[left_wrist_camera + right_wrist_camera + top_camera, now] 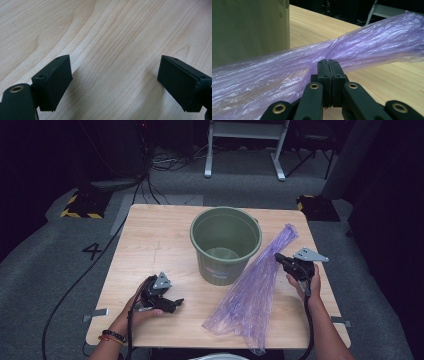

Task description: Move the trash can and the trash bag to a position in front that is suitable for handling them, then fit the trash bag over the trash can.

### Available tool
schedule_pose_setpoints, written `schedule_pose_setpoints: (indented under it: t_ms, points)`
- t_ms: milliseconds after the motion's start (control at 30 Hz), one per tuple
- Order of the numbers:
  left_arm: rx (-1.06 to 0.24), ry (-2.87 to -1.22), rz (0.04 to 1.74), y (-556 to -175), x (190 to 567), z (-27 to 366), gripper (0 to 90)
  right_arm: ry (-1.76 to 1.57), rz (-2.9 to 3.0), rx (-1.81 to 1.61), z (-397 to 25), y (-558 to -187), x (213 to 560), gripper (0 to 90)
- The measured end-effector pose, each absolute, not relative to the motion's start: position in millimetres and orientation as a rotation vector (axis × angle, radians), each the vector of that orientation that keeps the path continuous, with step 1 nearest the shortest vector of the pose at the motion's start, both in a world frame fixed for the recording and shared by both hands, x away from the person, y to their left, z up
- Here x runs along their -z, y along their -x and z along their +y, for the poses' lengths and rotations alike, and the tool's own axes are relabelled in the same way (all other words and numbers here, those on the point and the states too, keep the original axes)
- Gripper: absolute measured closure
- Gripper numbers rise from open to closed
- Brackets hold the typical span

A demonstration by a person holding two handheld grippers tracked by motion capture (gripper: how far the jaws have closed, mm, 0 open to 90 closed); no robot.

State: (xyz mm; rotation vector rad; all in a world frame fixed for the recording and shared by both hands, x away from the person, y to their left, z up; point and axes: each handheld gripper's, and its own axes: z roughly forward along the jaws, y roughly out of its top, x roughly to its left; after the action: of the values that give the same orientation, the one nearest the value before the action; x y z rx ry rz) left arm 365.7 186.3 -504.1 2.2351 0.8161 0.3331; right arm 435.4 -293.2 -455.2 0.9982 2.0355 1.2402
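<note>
A long, crumpled purple plastic bag [252, 287] lies diagonally on the wooden table [155, 235], from the front middle up to the right of a green bucket [225, 242]. My right gripper [278, 257] is shut on the bag's edge about two thirds of the way up. In the right gripper view the jaws press together on the purple film [287, 65] where it bunches, with the bucket wall [247, 27] at the left. My left gripper [177, 303] rests low near the table's front left, open, with bare wood between its jaws [115, 75].
The bucket stands upright and looks empty, near the table's back middle. Cables and a white frame [245, 140] lie on the grey floor beyond the table. A black and yellow block [82, 205] sits off the back left corner.
</note>
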Motion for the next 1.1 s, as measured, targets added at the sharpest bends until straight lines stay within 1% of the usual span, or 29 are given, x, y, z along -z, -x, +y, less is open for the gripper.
schedule_pose_setpoints:
  t_ms: [733, 867, 1067, 1100]
  points:
    - [-0.324, -2.251, 0.811, -368.6, 502.9, 181.4, 11.8, -0.949, 2.001, -1.261, -295.9, -434.0, 439.1, 89.5]
    - [-0.322, -2.247, 0.825, -369.8, 501.9, 178.0, 14.7, -0.929, 1.990, -1.276, -295.2, -431.0, 433.3, 89.4]
    - [-0.266, -2.248, 0.774, -370.5, 497.2, 164.9, 15.9, -0.877, 1.979, -1.296, -289.9, -426.4, 423.1, 89.0]
    - [-0.253, -2.219, 0.750, -369.0, 491.8, 159.3, 15.9, -0.871, 1.978, -1.301, -288.7, -425.4, 421.5, 88.8]
